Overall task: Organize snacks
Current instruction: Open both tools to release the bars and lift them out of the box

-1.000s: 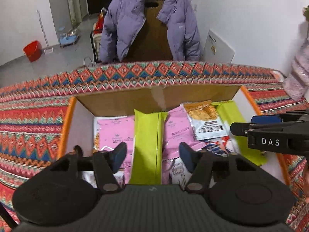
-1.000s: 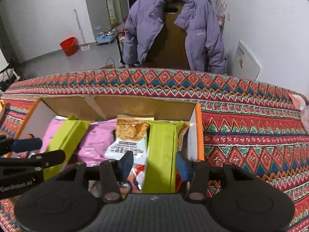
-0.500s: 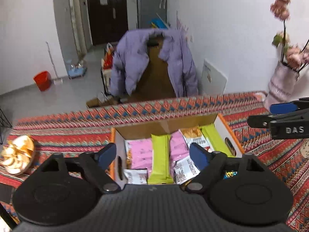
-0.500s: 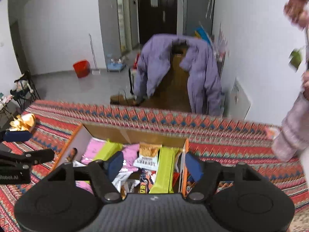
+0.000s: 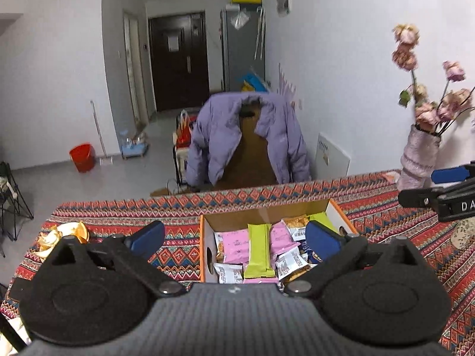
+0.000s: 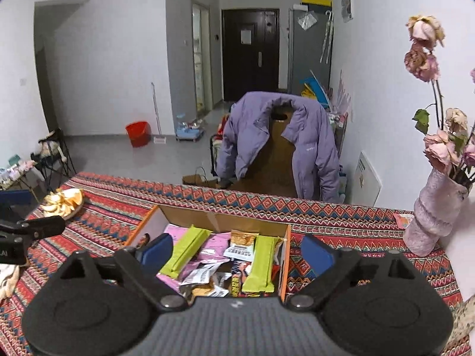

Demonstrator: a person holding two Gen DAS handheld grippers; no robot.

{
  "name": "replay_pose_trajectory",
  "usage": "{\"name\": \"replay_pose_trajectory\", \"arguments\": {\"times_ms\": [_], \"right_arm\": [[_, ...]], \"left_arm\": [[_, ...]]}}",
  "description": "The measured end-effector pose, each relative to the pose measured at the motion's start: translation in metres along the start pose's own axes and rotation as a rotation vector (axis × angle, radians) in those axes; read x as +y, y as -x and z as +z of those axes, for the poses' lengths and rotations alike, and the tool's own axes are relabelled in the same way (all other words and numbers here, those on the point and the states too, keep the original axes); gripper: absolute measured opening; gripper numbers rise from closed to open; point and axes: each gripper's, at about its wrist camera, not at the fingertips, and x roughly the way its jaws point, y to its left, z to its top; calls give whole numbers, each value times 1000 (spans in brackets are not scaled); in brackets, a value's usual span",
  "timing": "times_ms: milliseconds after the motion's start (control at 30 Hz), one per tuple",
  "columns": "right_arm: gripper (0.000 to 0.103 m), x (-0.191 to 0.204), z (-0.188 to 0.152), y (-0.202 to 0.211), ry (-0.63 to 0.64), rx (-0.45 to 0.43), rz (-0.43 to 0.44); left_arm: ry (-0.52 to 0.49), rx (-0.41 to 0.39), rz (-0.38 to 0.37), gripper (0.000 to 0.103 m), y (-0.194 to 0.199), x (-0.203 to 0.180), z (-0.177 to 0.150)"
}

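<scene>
An orange-edged cardboard box (image 5: 202, 238) (image 6: 285, 256) sits on the patterned cloth, holding green bars (image 5: 258, 250) (image 6: 261, 262), pink packets (image 5: 234, 244) and several other snack packs. My left gripper (image 5: 236, 238) hovers above and behind the box with its jaws opening wide, nothing held between them. My right gripper (image 6: 236, 252) also hangs above the box with its jaws opening and nothing gripped. In each wrist view, part of the other gripper pokes in from the side.
A pink vase of dried flowers (image 5: 418, 160) (image 6: 436, 216) stands at the table's right rear corner. A dish of orange peel (image 5: 65, 234) (image 6: 62, 201) lies at the left. A purple jacket (image 5: 246, 136) hangs on a chair behind the table.
Both grippers have risen and drawn back from inside the box, and their jaws have spread wide. The green bars that were between the fingers now lie in the box.
</scene>
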Motion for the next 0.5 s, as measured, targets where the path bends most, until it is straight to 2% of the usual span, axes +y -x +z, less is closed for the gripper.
{"name": "replay_pose_trajectory", "arguments": {"times_ms": [200, 300, 500], "right_arm": [[98, 11, -48, 43, -2, -68, 46], [100, 17, -83, 65, 14, -115, 74], [103, 30, -159, 104, 76, -216, 32]], "left_arm": [[53, -79, 2, 103, 53, 11, -44], [23, -128, 22, 103, 79, 11, -74], [-36, -236, 64, 103, 130, 5, -151]]}}
